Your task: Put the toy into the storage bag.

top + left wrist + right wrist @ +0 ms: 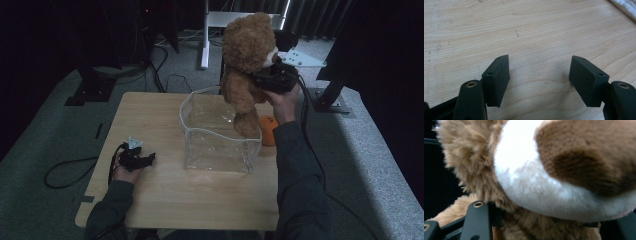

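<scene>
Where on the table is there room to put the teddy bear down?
The table is bare left of the clear plastic box, past the left tongs, and along the near edge in front of the box. Right of the box it is crowded: an orange ball and the arm holding the teddy bear.

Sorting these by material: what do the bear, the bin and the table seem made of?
Bear: plush fabric, matte; its fur looks long and fuzzy. Bin: probably clear, glossy plastic; the table shows through its walls. Table: light wood or wood-look laminate, matte, with visible grain.

Brown-and-white teddy bear (247, 60), orange ball (269, 130)
</scene>
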